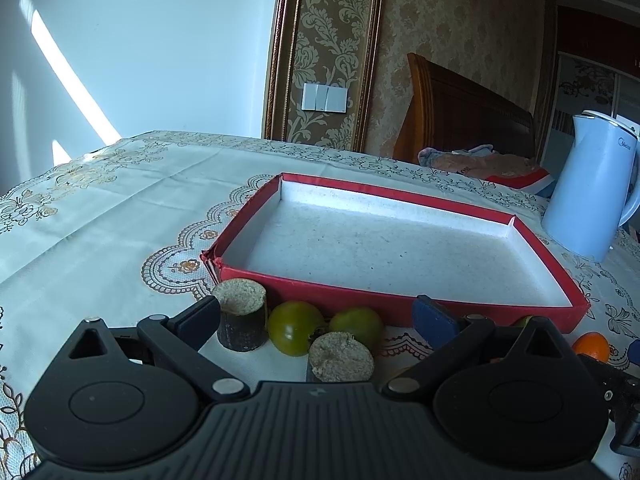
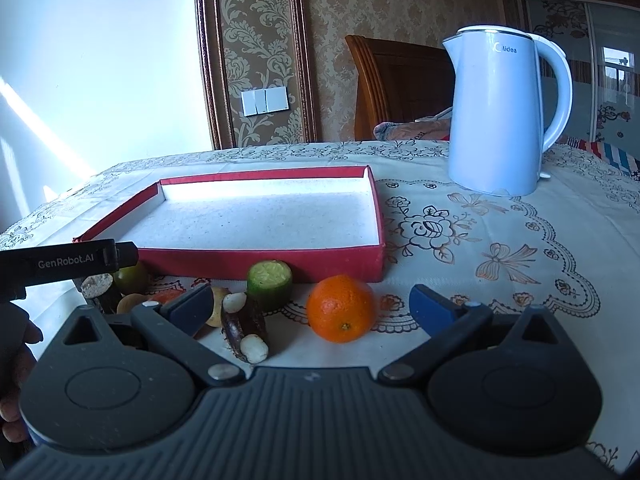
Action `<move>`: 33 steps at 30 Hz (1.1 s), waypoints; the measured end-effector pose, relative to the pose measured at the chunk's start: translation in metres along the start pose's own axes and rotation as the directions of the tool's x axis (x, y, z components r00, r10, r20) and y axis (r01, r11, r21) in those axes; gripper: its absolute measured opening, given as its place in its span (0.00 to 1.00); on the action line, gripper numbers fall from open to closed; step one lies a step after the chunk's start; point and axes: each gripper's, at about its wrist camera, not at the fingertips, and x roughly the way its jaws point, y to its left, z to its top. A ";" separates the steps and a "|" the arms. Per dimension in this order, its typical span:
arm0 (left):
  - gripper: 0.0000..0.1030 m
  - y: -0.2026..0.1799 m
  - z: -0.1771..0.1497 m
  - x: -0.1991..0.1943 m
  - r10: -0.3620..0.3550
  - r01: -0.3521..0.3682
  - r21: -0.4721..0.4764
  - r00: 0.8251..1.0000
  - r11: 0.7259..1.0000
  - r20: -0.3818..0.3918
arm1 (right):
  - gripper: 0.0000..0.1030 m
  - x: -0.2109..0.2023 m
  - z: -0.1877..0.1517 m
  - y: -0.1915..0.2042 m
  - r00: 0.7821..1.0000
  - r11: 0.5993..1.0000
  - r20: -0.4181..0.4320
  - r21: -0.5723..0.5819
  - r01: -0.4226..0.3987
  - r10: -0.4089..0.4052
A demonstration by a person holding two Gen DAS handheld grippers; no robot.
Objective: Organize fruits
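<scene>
Two hand-held claws hovered low over a counter [image 2: 500, 216] draped in a lace-patterned cloth, both with fingers spread wide and gripping nothing. Nearest the right claw [image 2: 312, 304], a dark-skinned cane piece [image 2: 245, 330] with pale cut ends lay on its side, and a round, dimpled orange [image 2: 341, 307] sat just beside it. A short green stub [image 2: 269, 285] with a pale cut top stood upright just behind, close to the near wall of a shallow red box [image 2: 280, 260]. In front of the left claw [image 1: 316, 320], two dark cylinders [image 1: 242, 320] with fibrous tan tops stood beside two glossy green round fruits [image 1: 295, 328], all clustered along the box's near edge, outside it. The box, white-lined and holding nothing, lay at the middle of the counter. Toward the far right corner stood a pale blue electric kettle [image 2: 496, 112]. Beyond the counter's far edge rose a wooden headboard [image 1: 460, 112] against patterned wallpaper.
</scene>
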 end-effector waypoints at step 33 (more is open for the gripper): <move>1.00 -0.003 0.001 -0.002 0.043 -0.043 0.011 0.999 0.999 0.015 | 1.00 -0.005 0.001 -0.010 0.996 0.995 0.058 0.067 -0.078 0.074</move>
